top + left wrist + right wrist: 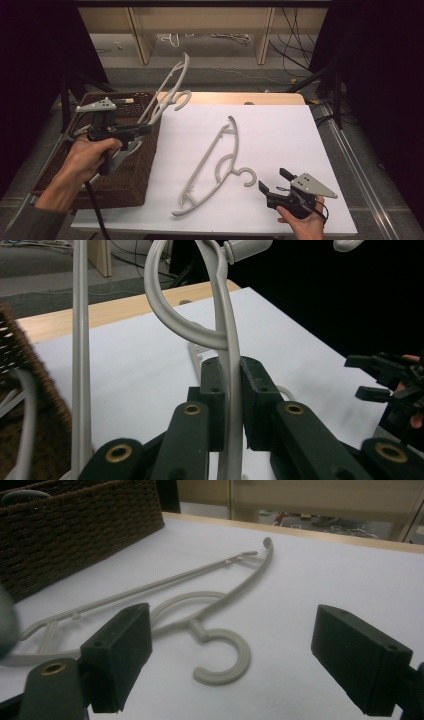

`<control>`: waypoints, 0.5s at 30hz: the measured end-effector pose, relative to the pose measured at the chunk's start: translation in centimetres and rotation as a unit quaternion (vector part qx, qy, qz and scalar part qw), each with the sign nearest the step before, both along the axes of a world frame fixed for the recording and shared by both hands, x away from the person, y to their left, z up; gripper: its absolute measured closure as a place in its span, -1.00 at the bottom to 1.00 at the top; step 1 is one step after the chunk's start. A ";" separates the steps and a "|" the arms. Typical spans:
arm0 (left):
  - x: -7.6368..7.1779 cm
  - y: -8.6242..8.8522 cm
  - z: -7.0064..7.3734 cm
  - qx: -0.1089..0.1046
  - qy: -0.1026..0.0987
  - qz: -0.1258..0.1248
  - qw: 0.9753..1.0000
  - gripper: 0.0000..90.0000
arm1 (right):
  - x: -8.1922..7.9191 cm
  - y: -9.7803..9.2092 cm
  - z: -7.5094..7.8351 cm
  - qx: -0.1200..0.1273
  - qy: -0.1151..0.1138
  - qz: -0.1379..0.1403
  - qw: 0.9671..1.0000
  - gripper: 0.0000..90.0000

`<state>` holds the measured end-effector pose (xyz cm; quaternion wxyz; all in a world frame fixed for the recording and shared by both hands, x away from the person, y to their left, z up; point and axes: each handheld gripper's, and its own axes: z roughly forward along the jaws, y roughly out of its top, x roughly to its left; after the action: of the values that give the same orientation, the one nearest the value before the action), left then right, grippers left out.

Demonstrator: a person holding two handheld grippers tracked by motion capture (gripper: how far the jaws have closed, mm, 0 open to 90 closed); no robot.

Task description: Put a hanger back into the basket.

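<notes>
Left gripper [231,405] clamped on raised hanger [167,92]; right gripper [274,181] agape beside flat hanger [212,165].

A white sheet covers the bench [280,130], leaving a strip of pale wood bare along its far edge. Beyond it the grey floor [220,75] carries loose cables [292,30] and pale wooden uprights [137,35]. Black curtains [40,45] darken both sides, and a metal rail [360,165] runs along the floor at the right.
</notes>
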<state>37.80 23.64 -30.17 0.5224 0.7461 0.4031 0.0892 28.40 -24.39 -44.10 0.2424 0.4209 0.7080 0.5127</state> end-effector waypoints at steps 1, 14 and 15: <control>0.0 0.5 -0.1 0.003 0.003 0.003 1.000 0.81 | 0.0 0.0 0.0 0.000 0.000 0.000 1.000 -0.61; 0.1 5.6 -1.9 0.020 0.005 0.026 0.999 0.81 | 0.0 0.0 0.0 -0.013 0.006 -0.007 1.000 -0.61; 0.1 6.2 -2.2 0.016 0.008 0.029 0.999 0.81 | 0.0 0.0 0.0 -0.011 0.004 -0.006 1.000 -0.61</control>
<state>37.90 29.81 -32.38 0.5044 0.7432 0.4269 0.1048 28.43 -24.42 -44.14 0.2474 0.4249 0.7117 0.5017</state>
